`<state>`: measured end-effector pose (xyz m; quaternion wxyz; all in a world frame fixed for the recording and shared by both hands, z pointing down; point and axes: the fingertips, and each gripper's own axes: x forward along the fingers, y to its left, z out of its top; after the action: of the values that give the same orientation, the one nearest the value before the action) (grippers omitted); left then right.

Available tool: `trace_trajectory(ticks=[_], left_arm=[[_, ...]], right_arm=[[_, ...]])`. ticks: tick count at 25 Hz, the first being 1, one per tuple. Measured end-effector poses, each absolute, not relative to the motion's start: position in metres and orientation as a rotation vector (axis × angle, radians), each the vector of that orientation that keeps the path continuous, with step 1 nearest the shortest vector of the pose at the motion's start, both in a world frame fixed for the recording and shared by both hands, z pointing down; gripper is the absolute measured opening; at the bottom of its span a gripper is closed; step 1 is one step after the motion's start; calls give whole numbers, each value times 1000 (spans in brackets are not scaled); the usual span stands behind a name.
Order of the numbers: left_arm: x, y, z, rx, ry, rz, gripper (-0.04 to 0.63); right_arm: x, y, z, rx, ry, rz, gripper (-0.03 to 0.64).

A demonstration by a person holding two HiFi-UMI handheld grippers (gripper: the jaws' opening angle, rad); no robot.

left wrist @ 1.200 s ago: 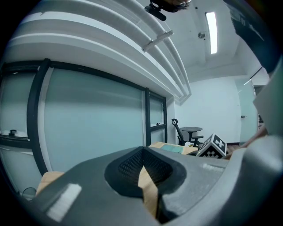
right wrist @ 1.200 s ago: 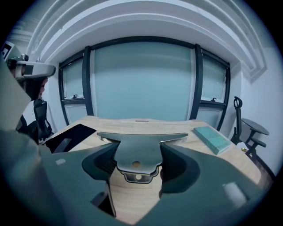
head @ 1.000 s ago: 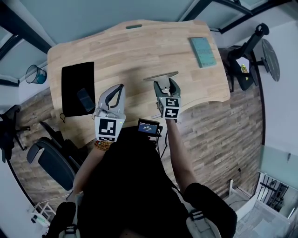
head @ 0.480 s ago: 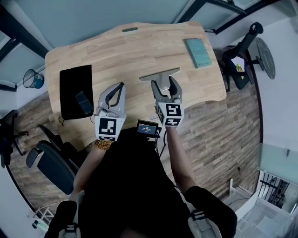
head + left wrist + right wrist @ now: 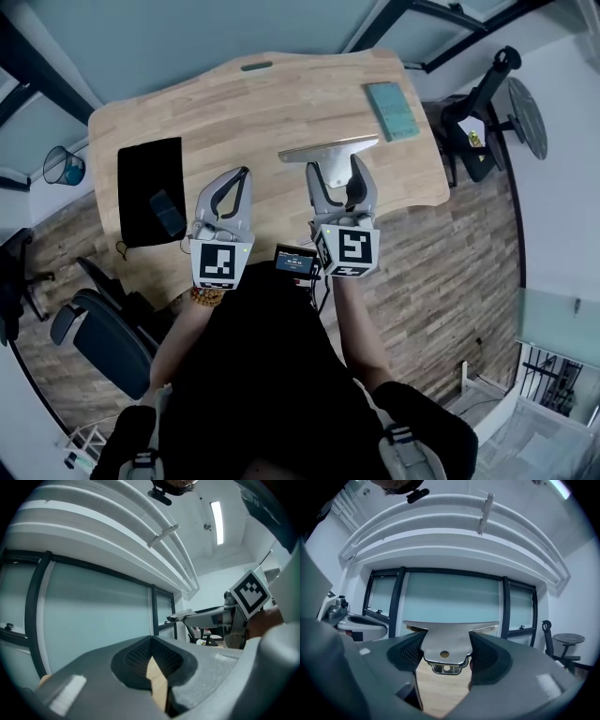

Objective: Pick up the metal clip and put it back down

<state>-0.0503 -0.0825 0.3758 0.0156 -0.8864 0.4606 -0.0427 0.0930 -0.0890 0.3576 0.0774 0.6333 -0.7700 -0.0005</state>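
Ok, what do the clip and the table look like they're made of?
Clip: likely steel, with a smooth silver finish, dull reflections and a punched hole. Table: light wood, probably varnished; plank joints and grain show.

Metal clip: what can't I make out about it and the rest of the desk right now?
- Head view: the metal clip's handle end, partly hidden between the right gripper's jaws; its height over the table cannot be judged from above.
- Right gripper view: the clip's far edge, behind its own plate.
- Head view: the dark item on the black mat, too small to identify.
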Motion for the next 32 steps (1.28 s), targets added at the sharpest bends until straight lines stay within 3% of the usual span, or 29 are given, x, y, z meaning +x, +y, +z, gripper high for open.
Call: trace_trajectory(ticks=[11,32], left_arm=[[-51,-79,333,-2708,1396,-11,0],[-53,-77,348,-2730,1389,-61,0]], right_arm=[[82,-76,302,1938,-2359,-154,311],[84,-73,308,1943,-2355,-104,311]])
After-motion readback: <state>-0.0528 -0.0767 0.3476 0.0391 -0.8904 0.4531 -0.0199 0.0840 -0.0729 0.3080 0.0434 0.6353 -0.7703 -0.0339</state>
